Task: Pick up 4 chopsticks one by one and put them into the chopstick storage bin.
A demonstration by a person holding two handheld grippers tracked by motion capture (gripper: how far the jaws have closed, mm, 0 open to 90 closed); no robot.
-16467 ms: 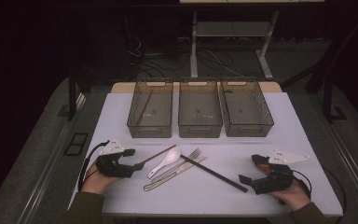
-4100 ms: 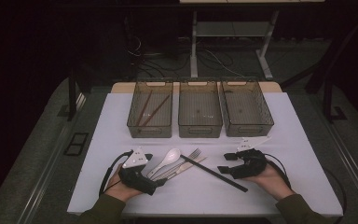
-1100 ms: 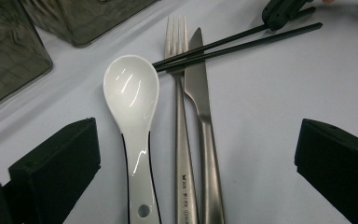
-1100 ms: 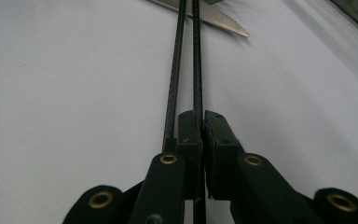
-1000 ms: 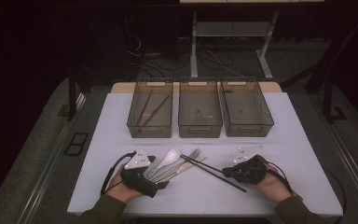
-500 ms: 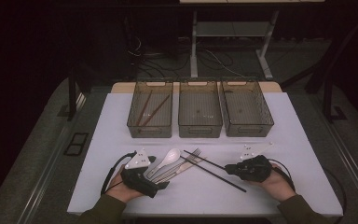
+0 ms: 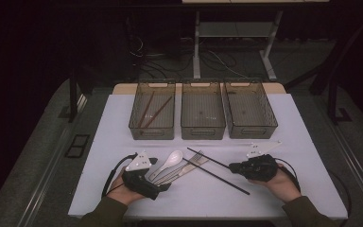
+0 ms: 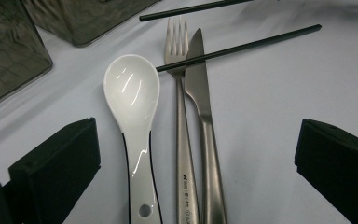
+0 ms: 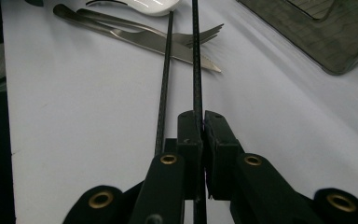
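Pinching: right claw [image 9: 200, 122] clamps one black chopstick [image 9: 196, 60] | second chopstick [image 9: 164, 79] just beside | left claw [image 8: 186, 154] spread around spoon [image 8: 135, 116]

So on the table [image 7: 99, 156] there's three bins in a row along the far side: left bin [image 7: 152, 111] has two chopsticks [image 7: 152, 110] in it, then the middle bin [image 7: 203, 110], then the right bin [image 7: 250, 109]. Nearer the person, left of centre, a soup spoon [image 7: 168, 162], fork [image 7: 185, 166] and table knife [image 7: 182, 172] lie side by side, spoon leftmost. Two black chopsticks sit to their right: one [image 7: 217, 173] lies across the fork's tines, the other chopstick [image 7: 209, 158] just behind it.
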